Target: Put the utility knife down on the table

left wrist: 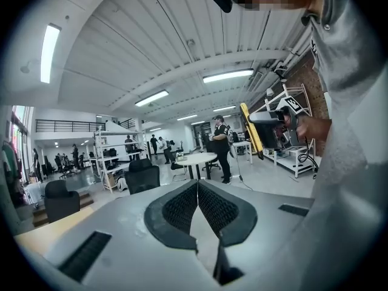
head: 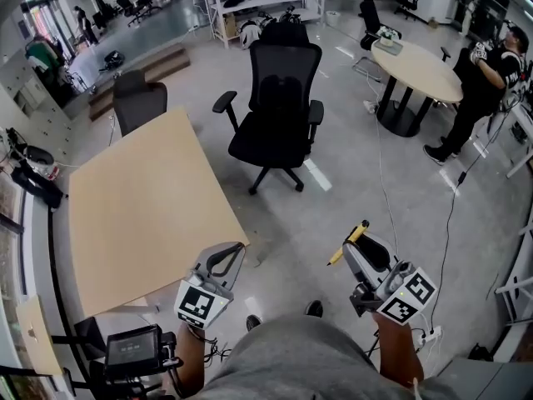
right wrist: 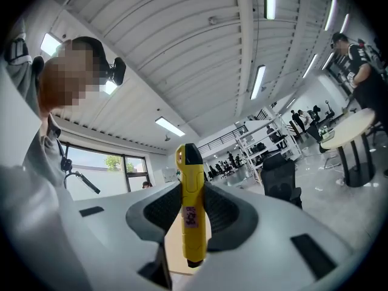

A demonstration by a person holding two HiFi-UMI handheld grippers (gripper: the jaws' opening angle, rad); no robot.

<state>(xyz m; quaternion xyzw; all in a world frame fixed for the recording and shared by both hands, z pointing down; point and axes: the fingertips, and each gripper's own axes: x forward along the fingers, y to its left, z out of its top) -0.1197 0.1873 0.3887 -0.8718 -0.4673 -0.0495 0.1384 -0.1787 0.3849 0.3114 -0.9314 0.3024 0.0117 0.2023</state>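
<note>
Two claws, one knife off the table

Two claws are in view. The right claw [right wrist: 193, 194] is open only as wide as the utility knife [right wrist: 191, 205], and its two dark pads press on the yellow body from both sides. The knife stands upright between them, with its black end up toward 12 o'clock in the right gripper view. In the head view the right claw [head: 358, 245] is at 4 o'clock, and the knife [head: 348, 242] sticks out of it on a slant, along the line from 7 to 1 o'clock. It hangs over the grey floor [head: 350, 182], well apart from the table [head: 141, 207], which fills the 9 o'clock side.

The left claw [left wrist: 197, 185] is fully closed: its ribbed pads meet at the tips and nothing is between them. In the head view the left claw [head: 233, 252] is at 7 o'clock, just beside the near corner of the table.

One knife shows and the square table top is bare. Two chairs stand near it: one black office chair [head: 279, 107] at 12 o'clock and one grey chair [head: 137, 98] at 10 o'clock. One round table [head: 416, 69] is at 2 o'clock, with one person [head: 483, 82] just beside it.
</note>
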